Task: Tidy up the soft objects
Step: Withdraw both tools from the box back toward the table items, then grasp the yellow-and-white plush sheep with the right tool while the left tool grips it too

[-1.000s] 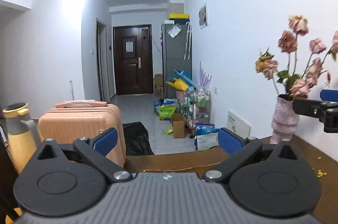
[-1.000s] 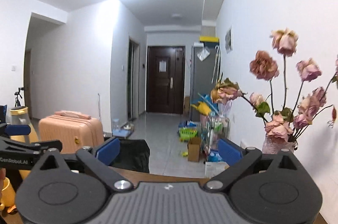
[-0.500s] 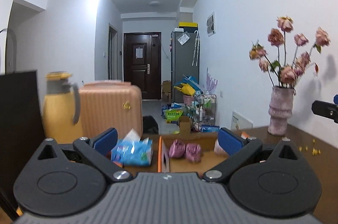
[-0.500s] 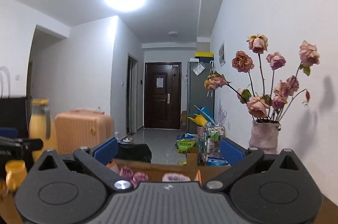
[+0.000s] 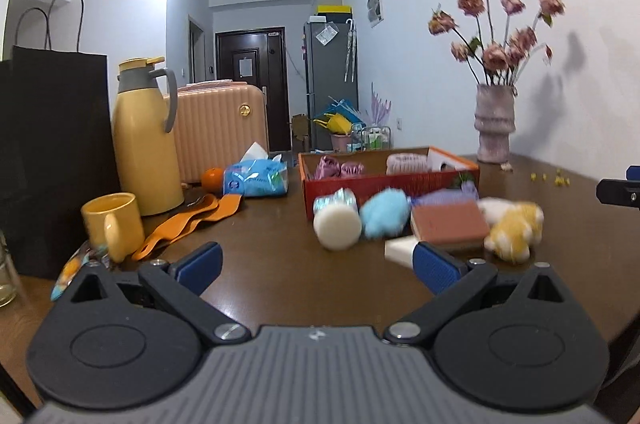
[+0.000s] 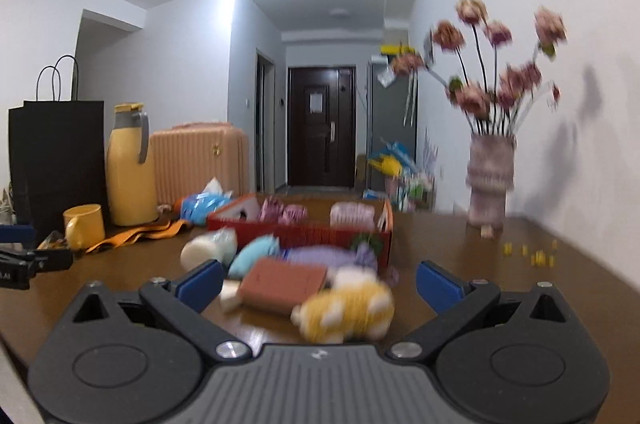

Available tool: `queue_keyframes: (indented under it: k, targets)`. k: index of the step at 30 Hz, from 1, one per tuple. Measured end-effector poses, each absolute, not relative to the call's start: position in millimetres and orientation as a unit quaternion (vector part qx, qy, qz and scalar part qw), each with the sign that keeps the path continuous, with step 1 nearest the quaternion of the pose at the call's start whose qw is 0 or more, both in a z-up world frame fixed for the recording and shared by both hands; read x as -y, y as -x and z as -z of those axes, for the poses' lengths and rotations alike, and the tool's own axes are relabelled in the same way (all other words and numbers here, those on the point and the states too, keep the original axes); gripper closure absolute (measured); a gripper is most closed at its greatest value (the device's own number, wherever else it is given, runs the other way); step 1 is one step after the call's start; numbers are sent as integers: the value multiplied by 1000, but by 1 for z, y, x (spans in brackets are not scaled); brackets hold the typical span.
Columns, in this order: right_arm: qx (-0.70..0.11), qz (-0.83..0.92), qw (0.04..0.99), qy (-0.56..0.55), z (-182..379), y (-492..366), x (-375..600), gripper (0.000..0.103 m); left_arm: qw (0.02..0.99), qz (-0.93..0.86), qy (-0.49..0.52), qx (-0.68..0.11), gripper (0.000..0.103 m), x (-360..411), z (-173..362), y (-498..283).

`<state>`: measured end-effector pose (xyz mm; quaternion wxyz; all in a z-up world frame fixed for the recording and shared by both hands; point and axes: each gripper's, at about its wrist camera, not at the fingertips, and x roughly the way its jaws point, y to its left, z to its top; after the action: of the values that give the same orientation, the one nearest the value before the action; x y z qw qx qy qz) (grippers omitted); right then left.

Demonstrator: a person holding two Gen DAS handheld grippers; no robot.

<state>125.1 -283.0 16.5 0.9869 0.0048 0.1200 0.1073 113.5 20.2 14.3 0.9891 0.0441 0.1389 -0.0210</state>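
Note:
A red cardboard box (image 5: 384, 179) (image 6: 304, 234) stands on the brown table and holds pink soft items. In front of it lie a cream roll (image 5: 336, 226), a light blue plush (image 5: 384, 214), a brown sponge (image 5: 450, 224) (image 6: 282, 282), a purple plush (image 6: 320, 256) and a yellow-and-white plush (image 5: 512, 230) (image 6: 348, 310). My left gripper (image 5: 318, 264) is open and empty, short of the pile. My right gripper (image 6: 320, 280) is open and empty, with the yellow plush and the sponge low between its fingers.
A yellow thermos (image 5: 142, 135), a yellow mug (image 5: 112, 226), a black paper bag (image 5: 52, 151), an orange strap (image 5: 188, 220), a blue tissue pack (image 5: 256, 177) and an orange fruit stand at the left. A vase of dried roses (image 5: 494, 119) stands at the back right.
Both grippers have pulled back and tilted down, so the table, the box and the pile of soft items have come into view. Both stay open.

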Motion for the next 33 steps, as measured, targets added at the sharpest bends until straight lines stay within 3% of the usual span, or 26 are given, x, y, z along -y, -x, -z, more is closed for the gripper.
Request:
queue_keyframes:
  k: [13, 27, 33]
  targets:
    - [-158, -81, 983, -52, 15, -117, 291, 0, 981, 16, -39, -187, 0, -16, 0, -127]
    - [-231, -77, 968, -63, 37, -222, 268, 1, 968, 56, -57, -239, 0, 29, 15, -207]
    - [-258, -51, 961, -85, 44, -273, 265, 16, 964, 67, -55, -252, 0, 47, 20, -241]
